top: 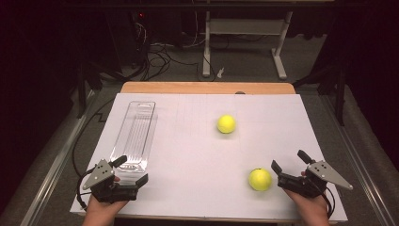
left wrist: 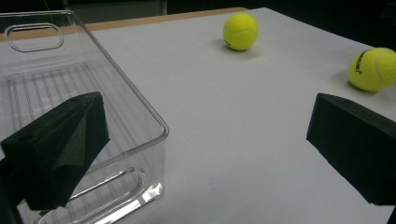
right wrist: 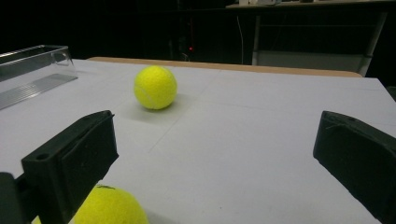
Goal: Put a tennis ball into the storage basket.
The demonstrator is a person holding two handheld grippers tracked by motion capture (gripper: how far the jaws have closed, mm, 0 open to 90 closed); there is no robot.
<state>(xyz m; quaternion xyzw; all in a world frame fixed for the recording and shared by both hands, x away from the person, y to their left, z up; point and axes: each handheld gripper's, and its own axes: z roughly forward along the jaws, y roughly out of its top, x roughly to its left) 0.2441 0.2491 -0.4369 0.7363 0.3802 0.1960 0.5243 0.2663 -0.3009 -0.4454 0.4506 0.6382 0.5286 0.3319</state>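
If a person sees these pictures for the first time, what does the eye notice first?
Two bright yellow tennis balls stand out on the white table: the far ball right of the middle, the near ball just beside the open right claw. A clear plastic bin lies empty at the left, by the open left claw.

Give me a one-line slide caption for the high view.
Two open hand-held grippers, left and right, flank two tennis balls and a clear plastic bin on a white tabletop.

Wide-spread tongs (right wrist: 212,158), one tennis ball (right wrist: 108,207) by the left jaw, perhaps touching, another ball (right wrist: 155,87) beyond.
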